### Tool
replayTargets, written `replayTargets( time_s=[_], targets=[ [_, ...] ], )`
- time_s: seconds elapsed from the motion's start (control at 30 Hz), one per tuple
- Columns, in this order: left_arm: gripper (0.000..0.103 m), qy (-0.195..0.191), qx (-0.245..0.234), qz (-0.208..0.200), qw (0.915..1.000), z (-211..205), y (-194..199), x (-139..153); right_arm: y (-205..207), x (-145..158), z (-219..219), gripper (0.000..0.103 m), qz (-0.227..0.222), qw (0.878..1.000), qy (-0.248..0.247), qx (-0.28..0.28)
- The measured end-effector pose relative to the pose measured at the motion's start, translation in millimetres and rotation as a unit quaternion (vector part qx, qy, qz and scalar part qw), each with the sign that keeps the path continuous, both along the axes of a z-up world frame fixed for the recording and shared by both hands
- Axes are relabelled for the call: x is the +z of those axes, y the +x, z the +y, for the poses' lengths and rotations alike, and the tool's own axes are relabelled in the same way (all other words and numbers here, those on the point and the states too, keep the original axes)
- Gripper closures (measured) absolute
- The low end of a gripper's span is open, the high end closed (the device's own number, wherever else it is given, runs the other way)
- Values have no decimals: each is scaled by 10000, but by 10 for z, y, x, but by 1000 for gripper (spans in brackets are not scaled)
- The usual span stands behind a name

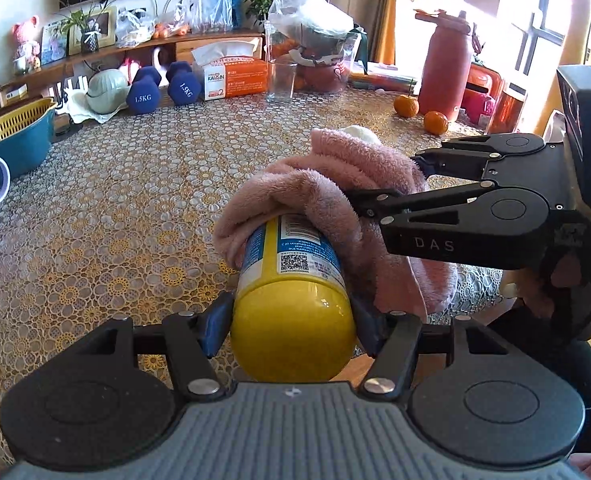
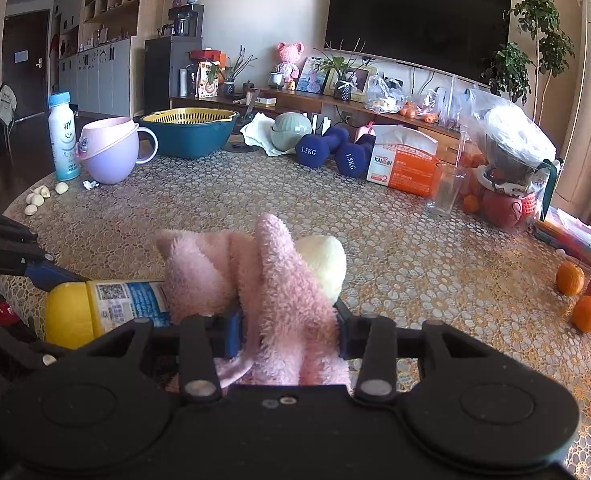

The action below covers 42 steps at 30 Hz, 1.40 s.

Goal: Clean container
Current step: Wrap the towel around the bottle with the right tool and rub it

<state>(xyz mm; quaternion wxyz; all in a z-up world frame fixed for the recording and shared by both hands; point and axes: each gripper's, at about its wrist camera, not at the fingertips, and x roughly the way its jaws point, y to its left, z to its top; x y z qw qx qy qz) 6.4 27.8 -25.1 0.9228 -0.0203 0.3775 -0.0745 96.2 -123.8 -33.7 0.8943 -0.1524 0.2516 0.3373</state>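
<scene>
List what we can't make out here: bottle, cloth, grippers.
- Bottle top end: both views, covered by the cloth; cap not visible.
- Bottle label text: both views, too small to read.
- Right gripper pads: right wrist view, buried in cloth.
- Left gripper body: left wrist view, cut off by the bottom edge.
- Cream item behind the cloth: mostly hidden, can't identify.

the right tongs (image 2: 289,334) are clamped on a fluffy pink cloth (image 2: 279,300), which drapes over the far end of a yellow container (image 2: 95,308) lying on its side above the patterned surface (image 2: 255,192). the left tongs (image 2: 43,276) grip the container's yellow end. two oranges (image 2: 577,294) sit well apart, off to the right.
</scene>
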Motion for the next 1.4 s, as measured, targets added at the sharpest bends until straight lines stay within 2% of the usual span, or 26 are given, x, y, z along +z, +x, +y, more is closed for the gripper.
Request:
replayTargets(
  time_s=[0.07, 0.13, 0.23, 0.43, 0.57, 0.73, 0.97, 1.13, 1.27, 1.4],
  targets=[
    [40, -234, 71, 77, 9997, 50, 25, 22, 27, 22, -30, 62, -130, 9997, -91, -174],
    [40, -628, 129, 197, 9977, 127, 56, 39, 78, 78, -127, 62, -193, 9991, -75, -359],
    [40, -1335, 259, 385, 9900, 253, 108, 43, 116, 200, -303, 62, -250, 9984, 47, -510],
    [40, -2051, 457, 620, 9757, 345, 261, 32, -40, 366, -579, 62, -109, 9981, 530, -288],
    [40, -2232, 576, 745, 9702, 332, 391, 40, -126, 313, -623, 62, 147, 9972, 714, -191],
    [40, -1783, 448, 609, 9811, 146, 508, 165, -80, 210, -522, 62, 156, 9976, 649, -193],
    [40, -1296, 321, 423, 9901, -27, 576, 253, 102, 21, -501, 62, 229, 9974, 567, -374],
    [40, -544, -19, 90, 9985, -261, 576, 356, 161, -83, -500, 62, 216, 9984, 359, -389],
    [42, 84, -273, -192, 9994, -469, 582, 374, 187, -126, -520, 62, 263, 9983, 333, -396],
    [42, 288, -384, -345, 9983, -555, 562, 361, 193, 6, -640, 62, 198, 9973, 505, -490]
  ],
)
